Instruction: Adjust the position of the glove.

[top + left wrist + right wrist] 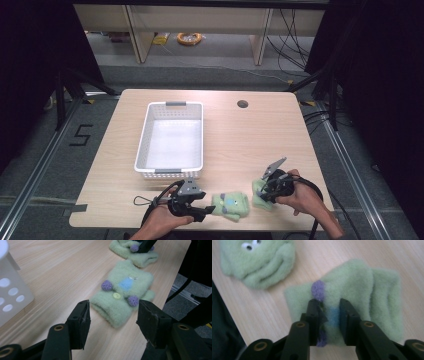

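Near the front edge of the table (225,125), left of the middle, the left gripper (112,317) has its jaws wide apart and holds nothing. A fuzzy green mitten (125,295) with purple bobbles lies flat just past those jaws. Its open cuff faces them, and its long side runs away from the gripper, so the left hand is the closer one to it. Farther right, near the front right corner, the right gripper (329,312) is pinching a second green mitten (362,297) in the middle, on its blue patch. The white basket (145,135) waits well behind them, toward the back left.
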A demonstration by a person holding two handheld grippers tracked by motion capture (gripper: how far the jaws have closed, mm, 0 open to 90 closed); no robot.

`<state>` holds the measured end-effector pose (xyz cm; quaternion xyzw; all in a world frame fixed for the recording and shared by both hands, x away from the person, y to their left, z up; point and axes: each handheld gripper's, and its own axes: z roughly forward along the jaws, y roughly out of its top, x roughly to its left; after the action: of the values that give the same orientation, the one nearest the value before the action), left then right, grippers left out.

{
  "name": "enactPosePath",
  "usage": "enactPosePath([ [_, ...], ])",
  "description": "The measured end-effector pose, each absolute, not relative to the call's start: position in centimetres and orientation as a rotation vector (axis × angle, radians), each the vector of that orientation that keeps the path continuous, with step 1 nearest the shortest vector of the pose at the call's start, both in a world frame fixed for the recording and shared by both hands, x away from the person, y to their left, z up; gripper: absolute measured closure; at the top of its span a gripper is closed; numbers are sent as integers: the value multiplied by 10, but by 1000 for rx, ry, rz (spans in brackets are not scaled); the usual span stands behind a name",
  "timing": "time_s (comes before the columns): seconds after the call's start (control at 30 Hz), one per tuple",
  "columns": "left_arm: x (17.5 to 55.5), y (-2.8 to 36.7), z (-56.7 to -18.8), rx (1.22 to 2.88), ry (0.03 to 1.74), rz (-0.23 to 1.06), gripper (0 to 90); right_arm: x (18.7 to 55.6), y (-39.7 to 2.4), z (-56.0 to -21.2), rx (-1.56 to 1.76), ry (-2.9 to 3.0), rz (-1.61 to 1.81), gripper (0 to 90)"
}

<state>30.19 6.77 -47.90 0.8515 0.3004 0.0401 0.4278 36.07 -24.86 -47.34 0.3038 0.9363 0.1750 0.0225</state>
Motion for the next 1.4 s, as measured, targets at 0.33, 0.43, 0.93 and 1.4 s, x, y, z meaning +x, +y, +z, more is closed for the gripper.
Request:
enactPosePath([
  [0.33, 302, 72, -478, 2122, 775, 105, 430, 345, -249, -443, 1138, 2707, 744, 843],
  [0.43, 300, 71, -478, 2100, 783, 97, 430, 339, -244, -430, 1127, 2694, 855, 844],
  [0.93, 298, 79, -476, 2101, 776, 100, 435, 324, -197, -426, 1142, 2744, 1007, 841],
  [1.4, 294, 75, -480, 2115, 756, 83, 450, 338, -160, -462, 1191, 2824, 967, 735],
])
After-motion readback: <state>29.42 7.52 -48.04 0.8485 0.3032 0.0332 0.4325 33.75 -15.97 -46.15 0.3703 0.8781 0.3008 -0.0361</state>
